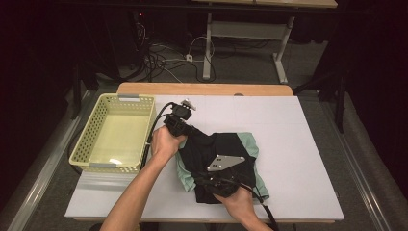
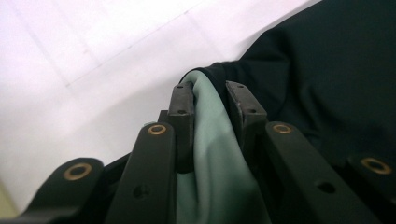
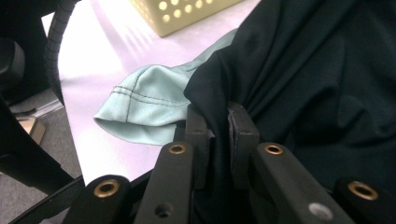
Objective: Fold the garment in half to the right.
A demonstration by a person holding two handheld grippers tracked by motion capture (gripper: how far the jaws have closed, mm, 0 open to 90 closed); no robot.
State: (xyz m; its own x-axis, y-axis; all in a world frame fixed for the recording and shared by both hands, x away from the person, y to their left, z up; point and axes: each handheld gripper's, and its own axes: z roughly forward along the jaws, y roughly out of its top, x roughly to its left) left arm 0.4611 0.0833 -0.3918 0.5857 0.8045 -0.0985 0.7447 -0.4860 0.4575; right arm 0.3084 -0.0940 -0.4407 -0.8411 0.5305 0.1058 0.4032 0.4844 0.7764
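Both grippers pinch the folded black-and-mint garment [image 1: 219, 166], the left gripper [image 2: 212, 100] clamping its far-left mint edge and the right gripper [image 3: 217, 123] its near black fold, likely to lift it toward the yellow basket [image 1: 91, 139] at left.

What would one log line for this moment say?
left gripper: shut on garment | right gripper: shut on garment | garment: folded on table | basket: empty

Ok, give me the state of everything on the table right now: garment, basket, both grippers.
Garment: black with mint-green parts, folded into a bundle on the white table, pinched at two spots.
Basket: pale yellow, upright, empty, left of the garment and apart from it.
Left gripper: shut on the garment's mint-green edge.
Right gripper: shut on a fold of the black fabric.
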